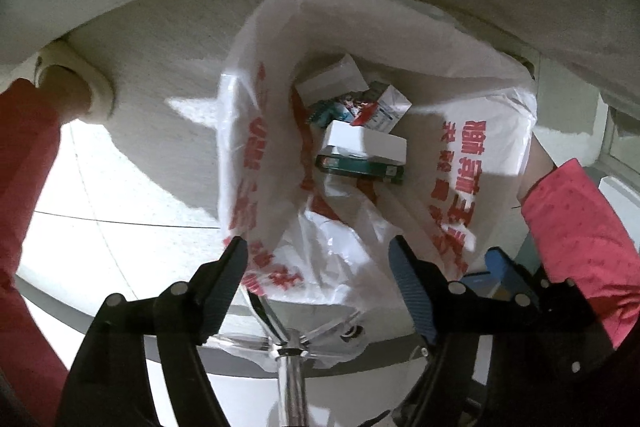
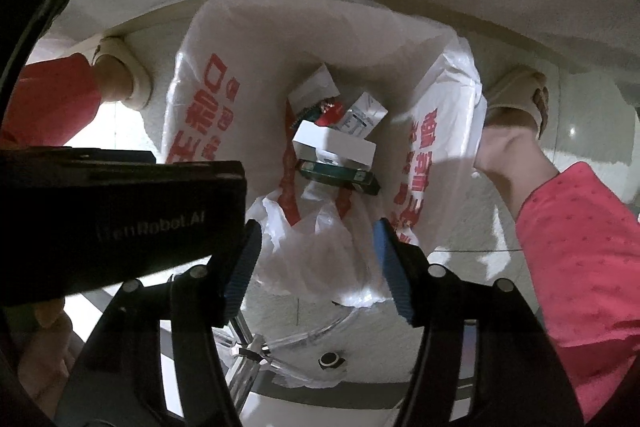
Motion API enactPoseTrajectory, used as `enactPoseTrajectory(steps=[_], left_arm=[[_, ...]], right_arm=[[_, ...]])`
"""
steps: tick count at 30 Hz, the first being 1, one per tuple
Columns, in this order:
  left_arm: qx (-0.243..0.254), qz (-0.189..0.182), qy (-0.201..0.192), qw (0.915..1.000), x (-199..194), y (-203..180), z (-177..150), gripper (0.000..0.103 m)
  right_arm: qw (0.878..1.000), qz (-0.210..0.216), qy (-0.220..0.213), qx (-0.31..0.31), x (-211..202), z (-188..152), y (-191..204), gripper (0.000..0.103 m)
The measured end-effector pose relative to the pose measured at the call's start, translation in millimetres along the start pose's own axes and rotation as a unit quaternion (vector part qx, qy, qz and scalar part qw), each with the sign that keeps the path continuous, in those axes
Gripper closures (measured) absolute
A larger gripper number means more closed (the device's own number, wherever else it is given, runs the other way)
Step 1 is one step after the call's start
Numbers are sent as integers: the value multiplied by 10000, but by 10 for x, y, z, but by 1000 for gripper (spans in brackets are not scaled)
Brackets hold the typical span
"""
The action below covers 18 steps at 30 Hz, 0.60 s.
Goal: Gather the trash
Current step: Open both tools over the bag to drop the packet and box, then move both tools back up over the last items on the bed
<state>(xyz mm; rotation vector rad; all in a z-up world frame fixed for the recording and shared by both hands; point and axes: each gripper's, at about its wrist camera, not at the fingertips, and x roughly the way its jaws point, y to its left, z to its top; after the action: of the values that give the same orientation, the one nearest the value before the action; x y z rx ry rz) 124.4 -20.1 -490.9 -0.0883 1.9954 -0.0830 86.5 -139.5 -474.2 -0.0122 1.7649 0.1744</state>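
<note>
A white plastic bag (image 1: 256,131) with red print lies open on the floor below both grippers. Inside it are a white box (image 1: 362,141), a dark green box (image 1: 360,169), a small white carton (image 1: 386,109) and some wrappers. My left gripper (image 1: 319,243) points down over the bag's near rim, open, with loose plastic below the gap and neither pad pressing on it. My right gripper (image 2: 318,227) hangs open the same way over the bag (image 2: 224,39), the white box (image 2: 334,145) and the green box (image 2: 340,175). Its blue pad (image 1: 500,263) shows at the right of the left wrist view.
A person's feet in cream slippers (image 2: 516,95) (image 2: 124,75) stand on either side of the bag, with pink-red trouser legs (image 2: 580,267) close by. A chrome chair post with spokes (image 1: 290,367) sits under the bag's near edge. Pale floor tiles (image 1: 100,187) lie all around.
</note>
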Motion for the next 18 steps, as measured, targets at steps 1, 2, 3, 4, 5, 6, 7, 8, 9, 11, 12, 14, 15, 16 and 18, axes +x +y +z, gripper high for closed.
enactPoseTrajectory(steps=[1, 2, 3, 4, 5, 6, 7, 8, 9, 11, 12, 14, 15, 16, 18], left_arm=[[8, 39, -37, 10000, -36, 9, -26, 32], [21, 60, -82, 9999, -75, 22, -56, 32], [39, 76, -133, 9999, -118, 35, -85, 31], [65, 99, -192, 9997, -155, 42, -115, 32], [89, 117, -252, 9996, -183, 51, -145, 32], [123, 152, -354, 9992, -247, 56, -191, 32], [153, 174, -428, 9988, -304, 65, -225, 31], [166, 182, -482, 9985, -338, 59, -251, 31], [198, 174, -578, 9980, -412, 68, -300, 31], [256, 157, -709, 9970, -534, 87, -377, 31], [302, 151, -786, 9963, -610, 100, -430, 31], [420, 168, -961, 9943, -772, 108, -527, 31], [475, 206, -1041, 9932, -848, 101, -566, 31], [595, 323, -1182, 9907, -989, 109, -639, 31], [758, 423, -1377, 9867, -1193, 118, -713, 31]], right_arm=[[10000, -12, -59, -33, -49, -20, 18, 40], [9999, -12, -106, -49, -81, -26, 29, 40], [9998, -16, -184, -78, -139, -47, 43, 40], [9997, -25, -233, -99, -178, -63, 55, 39], [9994, -39, -306, -124, -240, -84, 69, 38], [9991, -59, -393, -146, -310, -118, 78, 35], [9988, -73, -446, -165, -356, -136, 84, 32], [9984, -81, -522, -193, -424, -170, 94, 32], [9980, -68, -591, -222, -497, -210, 98, 32], [9972, -11, -700, -273, -622, -274, 95, 31], [9966, 10, -764, -302, -688, -310, 91, 31], [9946, 3, -946, -419, -885, -375, 100, 30], [9937, -27, -1023, -465, -969, -408, 92, 25], [9919, -50, -1152, -538, -1118, -454, 66, 24], [9891, -71, -1330, -629, -1316, -516, 28, 23]])
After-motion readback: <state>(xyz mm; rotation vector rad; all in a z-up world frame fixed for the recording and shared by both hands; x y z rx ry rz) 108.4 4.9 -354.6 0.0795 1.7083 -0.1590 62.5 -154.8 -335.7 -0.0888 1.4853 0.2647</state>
